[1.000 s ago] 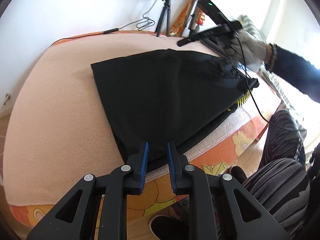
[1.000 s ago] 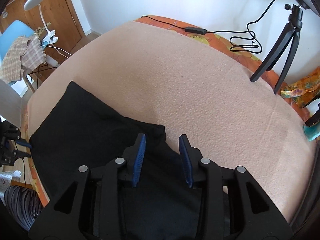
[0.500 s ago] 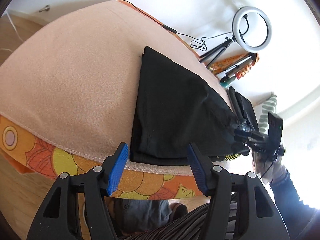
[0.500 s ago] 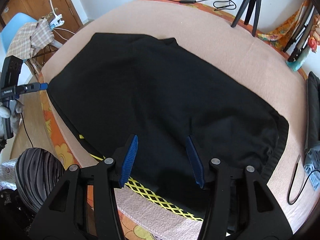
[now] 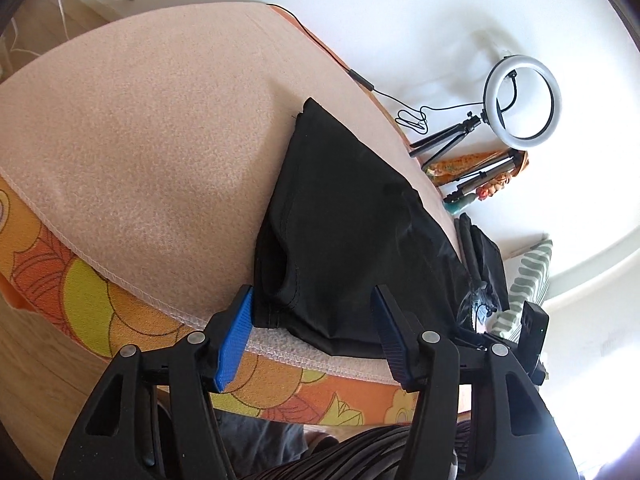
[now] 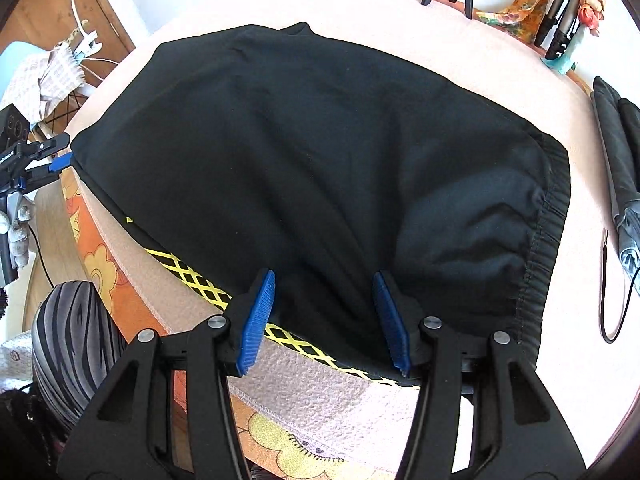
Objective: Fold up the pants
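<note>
The left gripper hung at the near edge of the bed, its jaws wide apart around the leg-end corner of the black pants without clamping it. The right gripper likewise stood with jaws apart over the pants near the elastic waistband. The pants lay folded on the peach blanket, a yellow lattice stripe along the near edge. Farther off stood a ring light and what looked like a folded umbrella
</note>
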A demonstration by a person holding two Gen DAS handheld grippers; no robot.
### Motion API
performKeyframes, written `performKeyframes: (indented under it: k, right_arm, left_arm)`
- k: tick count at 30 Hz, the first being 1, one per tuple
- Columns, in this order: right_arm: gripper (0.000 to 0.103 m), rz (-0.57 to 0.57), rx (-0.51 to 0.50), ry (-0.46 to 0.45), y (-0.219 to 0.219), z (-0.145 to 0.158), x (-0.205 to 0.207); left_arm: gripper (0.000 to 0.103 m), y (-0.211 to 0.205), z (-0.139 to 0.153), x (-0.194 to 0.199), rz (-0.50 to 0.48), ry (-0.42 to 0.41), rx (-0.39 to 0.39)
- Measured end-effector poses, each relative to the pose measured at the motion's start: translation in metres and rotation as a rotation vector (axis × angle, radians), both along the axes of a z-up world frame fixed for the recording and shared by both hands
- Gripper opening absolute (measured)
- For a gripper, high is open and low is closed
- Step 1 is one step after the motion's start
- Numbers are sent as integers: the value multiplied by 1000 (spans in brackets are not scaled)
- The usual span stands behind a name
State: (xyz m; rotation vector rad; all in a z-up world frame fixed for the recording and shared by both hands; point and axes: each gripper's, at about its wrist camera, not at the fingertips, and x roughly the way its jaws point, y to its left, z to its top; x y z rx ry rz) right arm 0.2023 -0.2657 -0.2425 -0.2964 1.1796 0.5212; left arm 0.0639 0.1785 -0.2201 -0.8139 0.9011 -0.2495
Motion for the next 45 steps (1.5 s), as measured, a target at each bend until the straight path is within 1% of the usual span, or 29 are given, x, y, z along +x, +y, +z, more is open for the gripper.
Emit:
performKeyframes:
  k: [1, 2, 4, 5, 6, 8, 10, 11, 13, 15, 17, 19, 22, 25, 30, 34, 37, 41, 42, 44, 45]
  right_arm:
    - [55, 2, -2, -2, 3, -1, -3]
    - [55, 4, -4, -3, 3, -1, -3]
    - [55, 7, -6, -2, 4, 0, -3]
    - [55, 7, -4, 1, 5, 1, -3]
    - [55, 4, 3, 4, 5, 2, -3]
    - [55, -13, 39, 16, 4, 7, -2]
    - [55, -31, 88, 24, 4, 15, 0]
    - [55, -36, 117, 28, 5, 20, 1]
    - [61, -41, 184, 46, 10, 29, 6]
    - [65, -49, 247, 69, 19, 37, 13]
    - [65, -38, 304, 91, 35, 46, 21]
    - [65, -8, 337, 100, 58, 54, 31]
    - [67, 54, 350, 106, 103, 63, 45]
    - [69, 116, 361, 146, 152, 62, 58]
    - [69, 189, 324, 208, 234, 45, 75]
    - [69, 225, 256, 233, 288, 25, 84]
    - [69, 239, 173, 221, 317, 12, 85]
    - [69, 252, 79, 224, 338, -3, 85]
    - [66, 250, 59, 221, 342, -6, 84]
    - [47, 246, 18, 210, 344, -10, 84]
    - [24, 240, 4, 211, 344, -13, 85]
  left_arm:
    - [42, -2, -1, 1, 0, -1, 0]
    - [38, -5, -3, 3, 0, -2, 6]
    - [27, -12, -2, 6, 15, -17, 33]
    - [24, -15, -2, 7, 18, -27, 33]
    - [18, -18, -2, 8, 20, -37, 31]
    - [17, -23, -1, 9, 21, -61, 53]
    - [12, -27, 2, 10, 28, -92, 62]
    - [12, -28, 2, 10, 29, -106, 60]
    - [11, -32, 3, 9, 27, -126, 62]
    - [11, -37, 4, 8, 17, -140, 80]
    - [11, -43, 5, 8, 2, -152, 99]
    - [10, -48, 7, 7, -14, -167, 107]
    - [10, -50, 10, 7, -23, -190, 115]
    - [10, -51, 12, 9, -24, -203, 101]
    - [9, -47, 15, 9, -35, -229, 85]
    - [9, -45, 19, 9, -45, -248, 71]
    - [9, -44, 19, 10, -50, -256, 59]
    - [9, -44, 21, 10, -63, -268, 50]
    - [9, -45, 22, 10, -67, -271, 51]
    - [9, -45, 22, 10, -73, -275, 51]
    - [9, -43, 22, 9, -76, -276, 50]
